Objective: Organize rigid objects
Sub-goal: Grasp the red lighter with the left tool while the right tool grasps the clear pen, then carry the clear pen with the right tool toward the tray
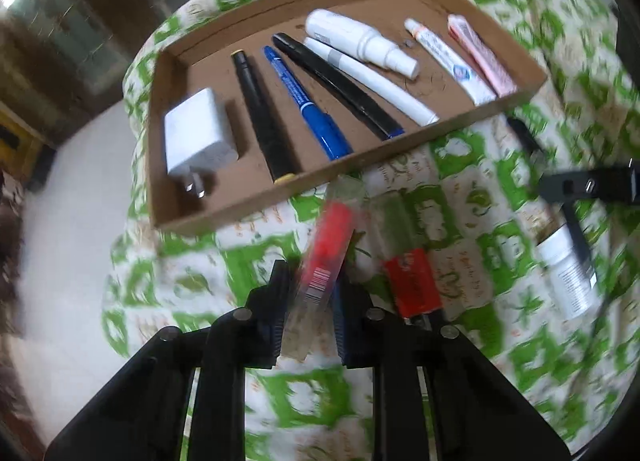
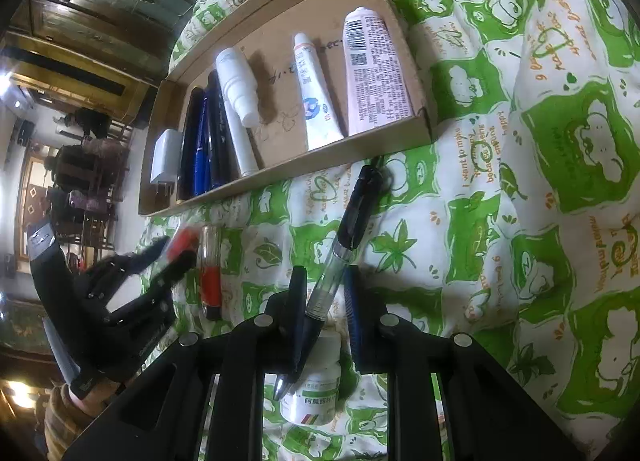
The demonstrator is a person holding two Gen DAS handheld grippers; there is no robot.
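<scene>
Half-blurred red tube (image 1: pixel 326 249) between jaws

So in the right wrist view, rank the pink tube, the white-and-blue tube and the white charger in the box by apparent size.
1. pink tube
2. white-and-blue tube
3. white charger, though it lies farther from the camera and is partly hidden, so that rank is unsure.

We see the red-filled clear tube (image 1: pixel 325 261) smeared by motion blur, its label unreadable. The white bottle (image 2: pixel 316 385) sits partly hidden behind our right gripper (image 2: pixel 326 313).
</scene>
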